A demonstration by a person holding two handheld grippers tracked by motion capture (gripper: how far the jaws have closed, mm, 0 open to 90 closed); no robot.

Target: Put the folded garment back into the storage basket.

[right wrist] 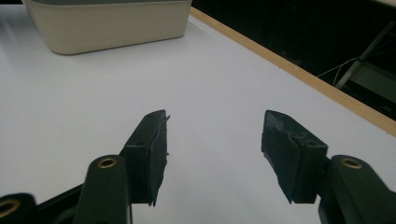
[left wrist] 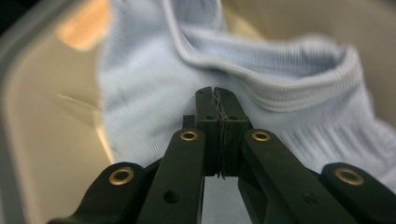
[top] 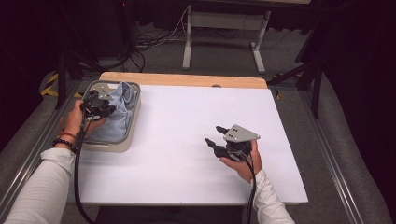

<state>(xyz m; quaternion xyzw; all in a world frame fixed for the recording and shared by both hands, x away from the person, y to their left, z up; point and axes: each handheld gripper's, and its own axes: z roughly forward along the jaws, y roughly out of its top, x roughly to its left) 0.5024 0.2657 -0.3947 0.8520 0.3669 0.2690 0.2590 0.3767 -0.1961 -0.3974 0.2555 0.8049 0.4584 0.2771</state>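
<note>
Right gripper (right wrist: 212,154) waits over the bare white table (top: 187,140), jaws apart and empty, probably kept free to take the cloth; farther off, the left gripper (left wrist: 215,100) has its jaws pinched together against one pale blue garment (top: 119,109) (ribbed hem showing) lying in one beige tub (top: 122,145), seemingly to lift it out

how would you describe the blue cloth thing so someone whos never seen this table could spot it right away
Start at the white table top and go to its far left corner, where a beige bin with a grey rim sits. The light blue ribbed garment lies bunched inside it, under the left gripper, whose jaws are closed at its fabric. It is the one soft, coloured thing on the table.
</note>
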